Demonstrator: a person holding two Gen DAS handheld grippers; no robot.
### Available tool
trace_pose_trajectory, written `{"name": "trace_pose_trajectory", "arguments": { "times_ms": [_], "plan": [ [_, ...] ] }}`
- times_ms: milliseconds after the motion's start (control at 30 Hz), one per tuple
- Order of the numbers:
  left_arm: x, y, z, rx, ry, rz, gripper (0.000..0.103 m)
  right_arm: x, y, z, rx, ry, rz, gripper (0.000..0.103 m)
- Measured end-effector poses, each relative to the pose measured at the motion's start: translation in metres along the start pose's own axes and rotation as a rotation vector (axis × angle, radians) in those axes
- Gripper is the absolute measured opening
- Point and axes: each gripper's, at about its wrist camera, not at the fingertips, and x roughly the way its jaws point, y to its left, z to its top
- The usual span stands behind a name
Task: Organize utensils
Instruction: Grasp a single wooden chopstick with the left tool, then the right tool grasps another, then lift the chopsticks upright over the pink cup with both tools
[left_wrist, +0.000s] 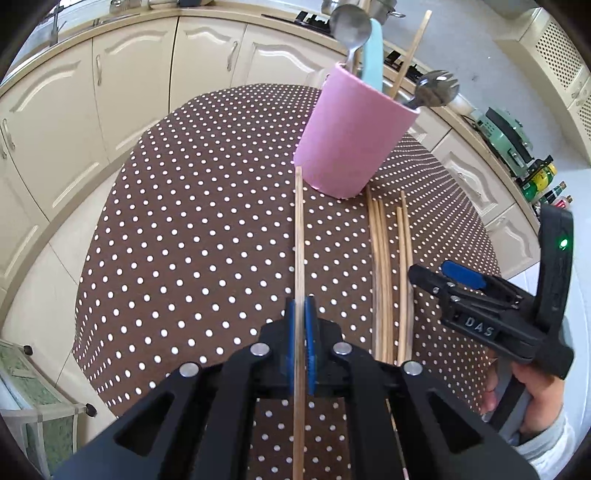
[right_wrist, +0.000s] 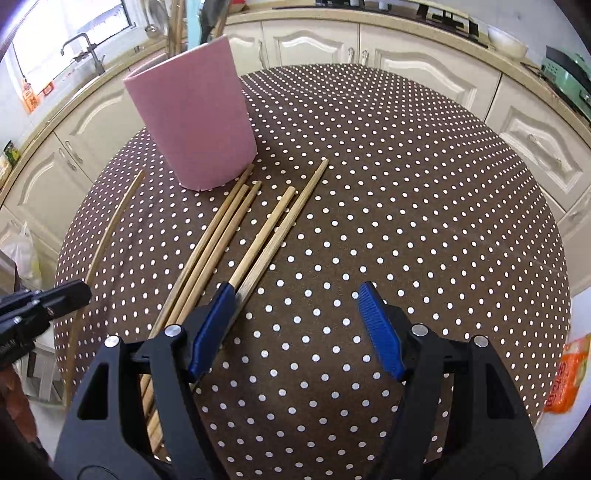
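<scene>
your left gripper (left_wrist: 300, 332) is clamped on one chopstick (left_wrist: 299, 240) whose long axis points at 12 o'clock, its far tip seemingly just short of the pink cup (left_wrist: 354, 129) at 1 o'clock. your right gripper (right_wrist: 299, 325) stands apart and empty, the loose chopsticks (right_wrist: 221, 236) at its 11 o'clock.

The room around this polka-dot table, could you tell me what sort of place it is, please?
Most likely a home kitchen: cream panelled cabinets run under a beige countertop, a metal sink tap stands by the window, and a black stove grate sits on the counter.
</scene>
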Motion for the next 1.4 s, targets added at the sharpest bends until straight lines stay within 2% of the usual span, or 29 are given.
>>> {"name": "trace_pose_trajectory", "arguments": {
  "times_ms": [133,233,533,633,700,867,1033,1133,1400],
  "plan": [
    [0.009,0.001,0.005,-0.009,0.027,0.031,0.005,0.008,0.006,0.018,-0.037,0.055,-0.015,0.068],
    [0.017,0.002,0.009,-0.019,0.051,0.039,0.005,0.018,0.005,0.034,-0.015,0.112,0.000,0.068],
    [0.021,0.000,0.017,-0.009,0.063,0.047,0.006,0.045,0.033,0.072,-0.121,0.181,-0.082,0.064],
    [0.023,-0.003,0.019,-0.008,0.074,0.044,0.006,0.047,0.042,0.080,-0.174,0.217,-0.064,0.053],
    [0.025,0.001,0.022,-0.007,0.085,0.039,0.006,0.048,0.046,0.085,-0.202,0.253,-0.050,0.037],
    [0.029,-0.001,0.029,-0.002,0.111,0.038,0.006,0.056,0.046,0.096,-0.219,0.315,-0.019,0.027],
    [0.033,-0.003,0.035,0.023,0.120,0.053,0.006,0.061,0.042,0.108,-0.210,0.292,0.005,0.017],
    [0.036,-0.006,0.037,0.034,0.113,0.065,0.006,0.063,0.033,0.109,-0.187,0.261,0.035,0.007],
    [0.027,-0.012,0.028,0.028,0.075,0.054,0.005,0.051,0.008,0.111,-0.128,0.176,0.102,0.006]
  ]
}}
